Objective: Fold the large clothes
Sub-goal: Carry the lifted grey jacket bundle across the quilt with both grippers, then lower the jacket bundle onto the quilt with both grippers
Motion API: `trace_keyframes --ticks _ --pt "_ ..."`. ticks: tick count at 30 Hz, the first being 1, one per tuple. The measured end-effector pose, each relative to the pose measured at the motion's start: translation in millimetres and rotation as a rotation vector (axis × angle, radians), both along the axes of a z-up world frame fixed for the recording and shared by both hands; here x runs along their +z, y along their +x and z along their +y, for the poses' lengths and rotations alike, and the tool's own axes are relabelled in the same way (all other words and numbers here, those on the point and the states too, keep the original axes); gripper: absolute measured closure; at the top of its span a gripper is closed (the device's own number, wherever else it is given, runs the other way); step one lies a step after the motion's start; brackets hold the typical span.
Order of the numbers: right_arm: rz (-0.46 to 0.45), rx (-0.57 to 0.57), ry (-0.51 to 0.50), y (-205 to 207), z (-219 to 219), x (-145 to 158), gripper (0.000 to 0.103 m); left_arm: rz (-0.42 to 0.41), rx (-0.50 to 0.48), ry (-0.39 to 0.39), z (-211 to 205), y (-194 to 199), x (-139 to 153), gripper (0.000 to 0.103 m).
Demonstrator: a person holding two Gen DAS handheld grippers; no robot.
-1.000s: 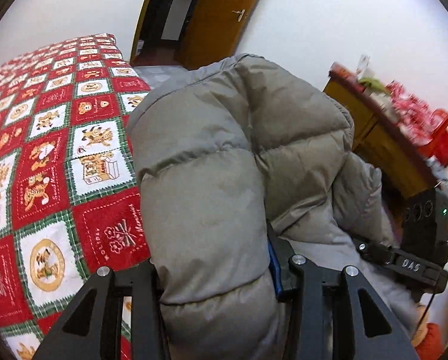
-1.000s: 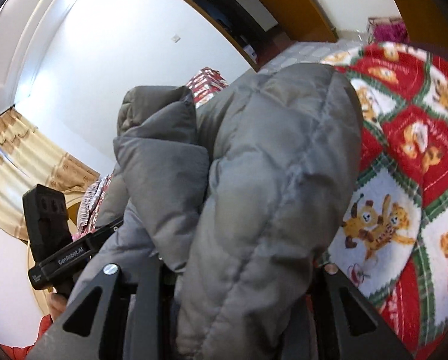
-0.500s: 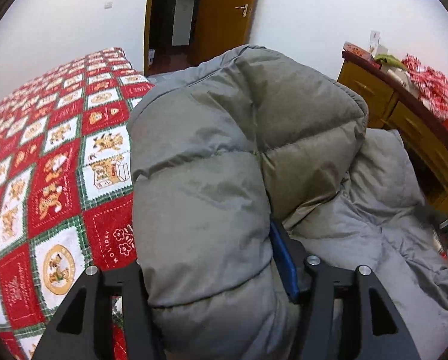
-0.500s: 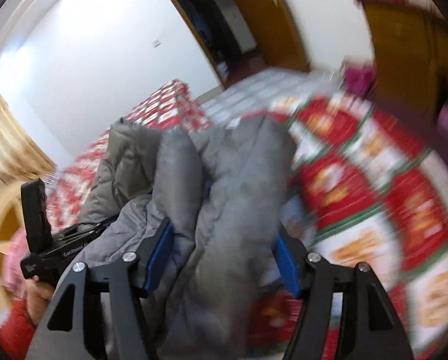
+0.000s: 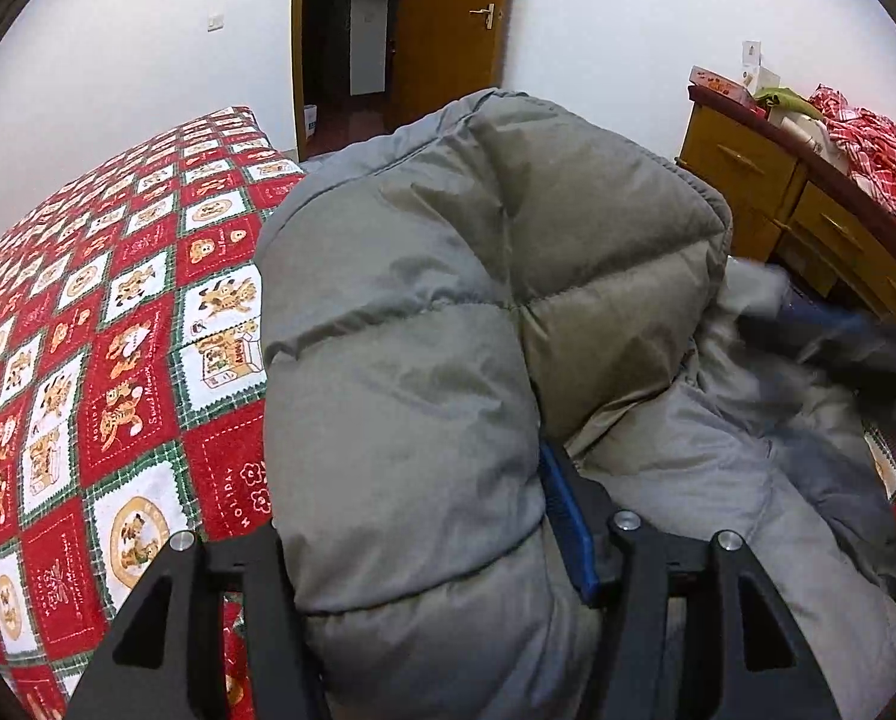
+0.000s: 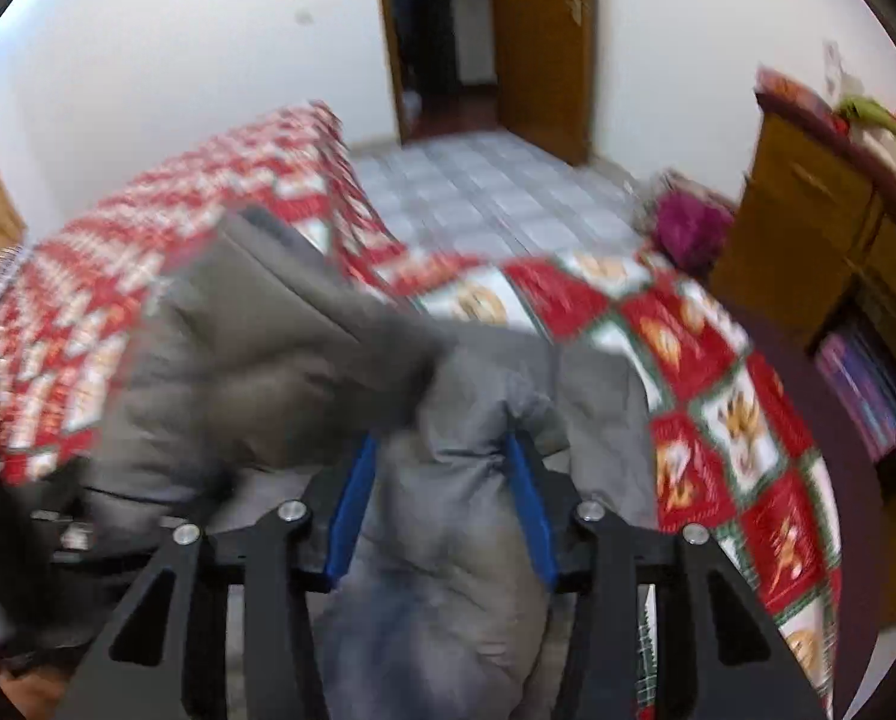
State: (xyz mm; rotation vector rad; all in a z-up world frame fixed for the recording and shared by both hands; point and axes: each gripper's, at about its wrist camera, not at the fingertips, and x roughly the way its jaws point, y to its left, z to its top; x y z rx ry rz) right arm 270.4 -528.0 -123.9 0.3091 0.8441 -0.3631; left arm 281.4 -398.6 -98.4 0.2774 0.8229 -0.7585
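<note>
While a grey puffer jacket (image 5: 460, 312) lies bunched on a bed covered by a red, white and green quilt (image 5: 118, 324), two hand-held grippers work on it from the near edge. The left gripper (image 5: 412, 516) straddles a thick padded fold: one blue pad (image 5: 562, 522) presses the fold's right side, and the other finger is hidden behind the padding, so this reads as a pinch on the jacket, its jaws having just widened. Held like this, the fold stays raised and can be carried over the rest of the garment.

The right gripper (image 6: 442, 504) has a narrower ridge of jacket (image 6: 448, 408) between its two blue pads (image 6: 352, 504). Its jaws have just been closing, and both pads appear to touch the cloth, though motion blur makes the contact uncertain. Likely it is taking a fresh hold to help the fold.

At the right stands a wooden dresser (image 5: 808, 216) with drawers shut; red-checked cloth (image 5: 862, 144) and small boxes sit on top. A doorway (image 5: 352, 42) stands open behind.
</note>
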Motion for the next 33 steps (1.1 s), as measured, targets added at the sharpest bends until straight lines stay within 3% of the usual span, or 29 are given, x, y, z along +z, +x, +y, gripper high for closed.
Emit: trace_keyframes --ticks 2,8,13,17,21,25,27,29,31,33 --pt "0.009 -0.045 0.030 -2.3 -8.6 -21.1 0.054 -0.009 -0.001 0.008 -1.5 -0.8 -0.3 0.043" --pt "-0.042 -0.102 0.061 -17.1 -16.4 -40.5 0.054 -0.012 -0.004 0.028 -8.6 1.9 -2.3 0.039" --pt "-0.052 -0.129 -0.075 -24.2 2.1 -49.1 0.055 0.084 -0.012 -0.031 1.6 16.9 12.2 0.038" --pt "-0.069 -0.134 -0.064 -29.9 0.3 -48.5 0.055 0.097 0.009 -0.064 -4.3 30.5 30.8 0.037" --pt "-0.078 -0.136 -0.057 -32.8 -1.6 -47.7 0.055 0.042 0.023 -0.006 -30.1 42.7 39.8 0.032" --pt "-0.087 -0.134 -0.043 -34.8 -2.7 -48.0 0.055 0.022 0.022 -0.019 -40.6 53.0 54.6 0.030" --pt "-0.091 -0.134 -0.037 -34.7 -4.1 -49.4 0.055 -0.041 0.014 0.010 -53.4 54.7 57.4 0.024" --pt "-0.090 -0.135 -0.040 -34.0 -4.0 -49.8 0.055 -0.091 -0.002 0.066 -68.1 55.6 48.1 0.023" --pt "-0.094 -0.136 -0.037 -34.5 -5.7 -50.2 0.055 -0.088 0.011 0.134 -77.3 59.6 26.0 0.023" --pt "-0.102 -0.136 -0.028 -35.5 -7.7 -50.6 0.055 -0.074 0.024 0.135 -76.0 64.0 12.2 0.023"
